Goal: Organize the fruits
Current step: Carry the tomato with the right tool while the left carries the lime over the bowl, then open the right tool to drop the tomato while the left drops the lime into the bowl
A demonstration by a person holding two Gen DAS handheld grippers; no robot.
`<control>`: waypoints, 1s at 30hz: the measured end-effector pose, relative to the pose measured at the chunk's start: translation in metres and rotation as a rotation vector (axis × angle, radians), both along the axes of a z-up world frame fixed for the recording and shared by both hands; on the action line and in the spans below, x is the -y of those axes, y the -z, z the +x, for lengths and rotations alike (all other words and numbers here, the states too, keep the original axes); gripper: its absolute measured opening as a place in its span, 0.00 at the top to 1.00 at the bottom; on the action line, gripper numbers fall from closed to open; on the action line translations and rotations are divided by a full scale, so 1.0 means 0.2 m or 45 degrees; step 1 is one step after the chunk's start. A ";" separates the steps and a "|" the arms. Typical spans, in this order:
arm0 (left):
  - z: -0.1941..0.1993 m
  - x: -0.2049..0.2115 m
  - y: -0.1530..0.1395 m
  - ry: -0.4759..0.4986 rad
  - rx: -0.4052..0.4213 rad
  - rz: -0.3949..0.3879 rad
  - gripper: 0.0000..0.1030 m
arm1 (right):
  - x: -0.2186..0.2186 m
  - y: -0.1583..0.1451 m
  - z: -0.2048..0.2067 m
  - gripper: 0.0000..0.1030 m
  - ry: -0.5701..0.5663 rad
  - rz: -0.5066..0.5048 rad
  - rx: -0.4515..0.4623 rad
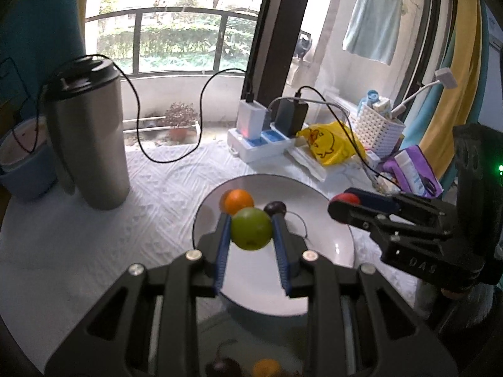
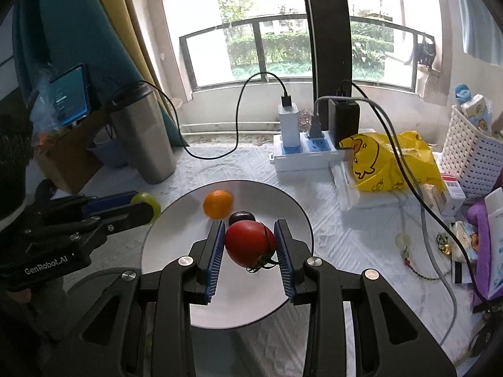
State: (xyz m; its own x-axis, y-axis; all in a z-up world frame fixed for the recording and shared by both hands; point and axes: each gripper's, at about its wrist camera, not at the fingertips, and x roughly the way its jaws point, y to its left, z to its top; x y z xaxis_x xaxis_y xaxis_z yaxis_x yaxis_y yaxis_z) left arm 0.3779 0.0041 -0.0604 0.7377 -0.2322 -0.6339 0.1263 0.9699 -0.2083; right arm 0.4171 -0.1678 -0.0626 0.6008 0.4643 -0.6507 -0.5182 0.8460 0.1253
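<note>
My left gripper is shut on a green round fruit and hangs over the near part of a white plate. On the plate lie an orange and a dark plum. My right gripper is shut on a red tomato with a green stem, above the same white plate. There the orange and the dark plum lie just beyond the tomato. Each gripper shows at the side of the other's view, holding its fruit.
A steel tumbler stands left of the plate beside a blue cup. Behind the plate sit a power strip with chargers, a yellow bag and a white basket. Cables trail over the white cloth. Small clutter lies at the right.
</note>
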 end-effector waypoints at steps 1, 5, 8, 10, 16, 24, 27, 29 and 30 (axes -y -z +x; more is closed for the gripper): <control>0.02 0.00 0.01 0.002 -0.007 0.003 0.73 | 0.00 0.01 0.02 0.66 0.003 -0.005 -0.003; 0.09 -0.02 0.08 0.002 -0.060 0.012 0.73 | -0.02 0.07 0.06 0.66 0.003 -0.025 -0.024; 0.13 -0.03 0.12 -0.001 -0.099 0.013 0.73 | -0.04 0.12 0.08 0.66 0.006 -0.045 -0.038; 0.14 -0.03 0.14 0.006 -0.111 0.010 0.73 | -0.05 0.13 0.09 0.66 0.002 -0.055 -0.041; 0.15 -0.03 0.17 0.018 -0.144 -0.007 0.72 | -0.08 0.17 0.10 0.66 0.000 -0.084 -0.050; 0.14 -0.04 0.15 -0.010 -0.138 -0.003 0.54 | -0.07 0.17 0.10 0.54 0.034 -0.100 -0.053; 0.11 -0.05 0.09 -0.029 -0.104 -0.019 0.49 | -0.07 0.15 0.09 0.49 0.050 -0.100 -0.047; 0.08 -0.07 0.05 -0.049 -0.077 -0.014 0.45 | -0.06 0.13 0.06 0.48 0.060 -0.096 -0.041; 0.06 -0.07 0.03 -0.058 -0.064 -0.013 0.45 | -0.05 0.11 0.05 0.48 0.063 -0.094 -0.036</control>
State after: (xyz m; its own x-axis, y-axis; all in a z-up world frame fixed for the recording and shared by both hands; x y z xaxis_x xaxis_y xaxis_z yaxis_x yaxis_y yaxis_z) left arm 0.3906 0.0182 -0.0671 0.7147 -0.2059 -0.6685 0.0716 0.9722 -0.2229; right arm 0.4265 -0.1573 -0.0854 0.6026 0.3846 -0.6993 -0.4724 0.8781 0.0759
